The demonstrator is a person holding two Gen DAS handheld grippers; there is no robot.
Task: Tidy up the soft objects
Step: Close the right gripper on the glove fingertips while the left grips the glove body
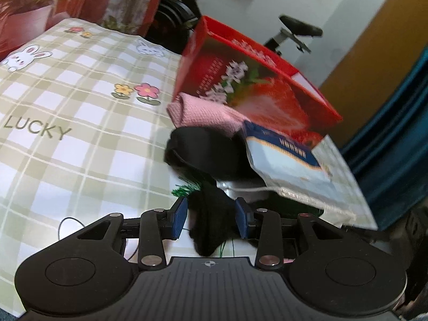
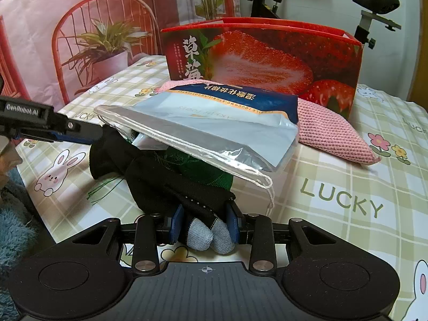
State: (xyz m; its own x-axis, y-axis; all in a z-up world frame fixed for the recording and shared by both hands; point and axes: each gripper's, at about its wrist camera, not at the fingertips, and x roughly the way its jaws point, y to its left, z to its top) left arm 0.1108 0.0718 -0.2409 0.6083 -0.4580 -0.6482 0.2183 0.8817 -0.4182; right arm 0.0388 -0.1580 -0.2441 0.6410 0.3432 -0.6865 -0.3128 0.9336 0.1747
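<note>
A black sock [image 2: 160, 179] with grey toes stretches across the checked tablecloth between both grippers. My right gripper [image 2: 204, 226] is shut on its grey toe end. My left gripper [image 1: 211, 218] is shut on the sock's other end [image 1: 211, 219]; it also shows in the right wrist view [image 2: 80, 133] at the left. A blue and silver cotton-pad bag [image 2: 214, 128] lies over the sock and a green cloth [image 2: 211, 174]. A pink knitted pouch [image 2: 331, 131] lies behind, against the red strawberry box [image 2: 267, 56].
The strawberry box [image 1: 248, 80] stands open-topped at the table's far side. Another black item [image 1: 203, 152] lies beside the pink pouch [image 1: 206, 112]. An exercise bike [image 2: 374, 8] stands behind the table. A blue fluffy rug [image 2: 13, 230] lies off the table's left edge.
</note>
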